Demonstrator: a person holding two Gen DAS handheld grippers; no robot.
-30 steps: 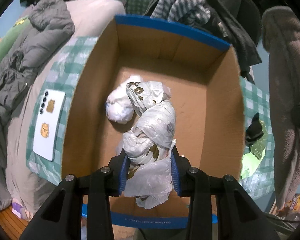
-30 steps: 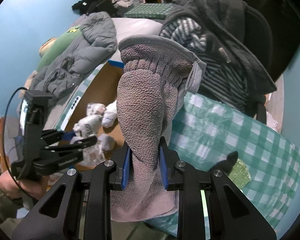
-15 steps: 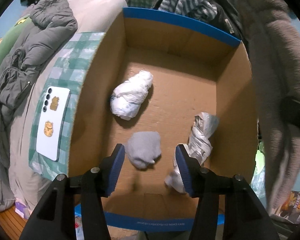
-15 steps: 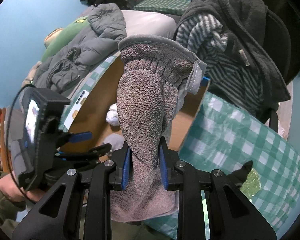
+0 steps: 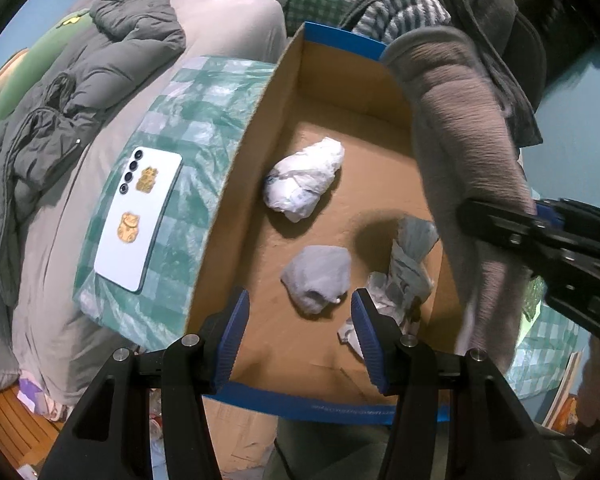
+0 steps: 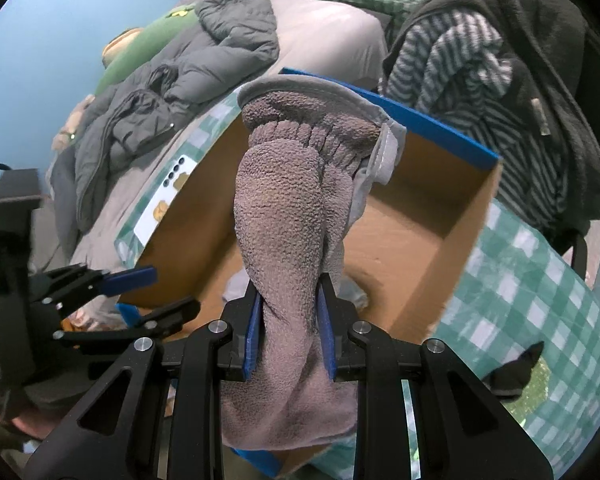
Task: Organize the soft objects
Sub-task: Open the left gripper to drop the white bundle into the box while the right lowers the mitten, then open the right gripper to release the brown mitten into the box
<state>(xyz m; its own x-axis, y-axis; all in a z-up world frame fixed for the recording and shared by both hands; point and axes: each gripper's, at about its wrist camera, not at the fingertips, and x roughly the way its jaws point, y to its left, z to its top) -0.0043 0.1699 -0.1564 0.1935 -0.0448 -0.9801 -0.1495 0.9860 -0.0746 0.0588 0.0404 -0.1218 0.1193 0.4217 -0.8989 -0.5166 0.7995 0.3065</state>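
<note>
**Fleece glove over the box: entry for the drop**

Step in hand, as we judge it: lowering the glove into the cardboard box and letting go. To do it well we would bring the right claw inside the box walls, aim for the bare cardboard on the far side of the bundles, and part the pads only when the dangling cuff is below the rim, so that no part drapes over the blue edge. We would keep the left claw clear of the descent.

Items, left to right from the left claw:

- White smartphone (image 5: 138,218), far to its left, outside the box on the green checked cloth (image 5: 192,120).
- Cardboard box (image 5: 236,184), directly under and ahead of the claw.
- Left claw (image 5: 298,334): jaws well apart, nothing between them; they have just been opening.
- Grey cloth bundle (image 5: 318,276), on the box floor just ahead of the open jaws, apart from both pads.
- White plastic bag bundle (image 5: 304,178), further ahead.
- Printed plastic bag bundle (image 5: 410,270), lying free just ahead of the right-hand pad.
- Grey-brown fleece glove (image 5: 472,152), hanging at the box's right wall.

Right claw (image 6: 288,334): narrowly closed, both blue pads pressing the glove (image 6: 284,220) at its middle. The cuff hangs ahead of the pads over the box interior; the rest bunches behind them.
</note>
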